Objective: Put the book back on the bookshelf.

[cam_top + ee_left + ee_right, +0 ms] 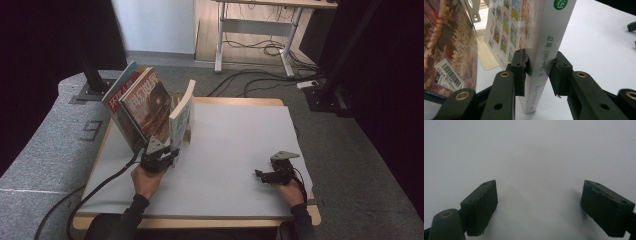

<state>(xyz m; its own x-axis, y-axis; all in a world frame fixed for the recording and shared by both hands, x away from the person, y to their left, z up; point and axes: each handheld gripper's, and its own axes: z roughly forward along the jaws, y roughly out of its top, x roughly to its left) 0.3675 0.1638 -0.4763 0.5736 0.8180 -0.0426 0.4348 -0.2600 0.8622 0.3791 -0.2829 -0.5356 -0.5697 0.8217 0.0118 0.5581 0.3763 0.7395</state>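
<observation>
Your left tongs [539,72] clasp one white book [549,45]; two magazines [137,102] lean beside it. Your right tongs [539,207] gape over the tabletop [235,145]

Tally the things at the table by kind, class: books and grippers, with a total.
Books: 3, namely the white-spined book, the red-cover magazine and the magazine behind it.
Grippers: 2, namely the left gripper and the right gripper.
Total: 5

Three books [150,107] stand on one table [235,150] — two grippers.
</observation>
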